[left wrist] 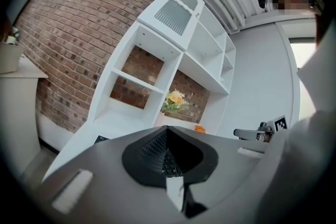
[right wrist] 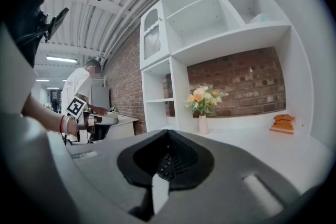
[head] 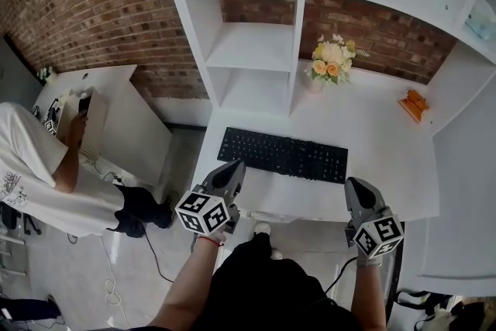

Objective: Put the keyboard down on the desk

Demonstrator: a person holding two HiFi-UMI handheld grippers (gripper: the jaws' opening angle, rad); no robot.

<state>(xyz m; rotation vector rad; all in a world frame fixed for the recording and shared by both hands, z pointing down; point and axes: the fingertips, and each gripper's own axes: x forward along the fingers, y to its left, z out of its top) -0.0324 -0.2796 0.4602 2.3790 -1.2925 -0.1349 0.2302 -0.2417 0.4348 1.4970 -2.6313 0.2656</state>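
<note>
A black keyboard [head: 283, 154] lies flat on the white desk [head: 387, 159], a little in from its front edge. In the head view my left gripper [head: 233, 167] hovers over the desk's front edge by the keyboard's left end, its jaws together and empty. My right gripper [head: 356, 186] is just off the front edge near the keyboard's right end, also shut with nothing in it. Neither touches the keyboard. The left gripper view has its shut jaws [left wrist: 167, 129] level, with the keyboard's corner [left wrist: 101, 139] low beyond them. In the right gripper view the shut jaws [right wrist: 168, 134] face the desk.
A vase of flowers [head: 332, 60] and a small orange object [head: 415, 105] stand at the back of the desk. White shelves [head: 252, 50] rise behind, against a brick wall. A person in white [head: 39, 167] stands at another desk on the left. Cables lie on the floor.
</note>
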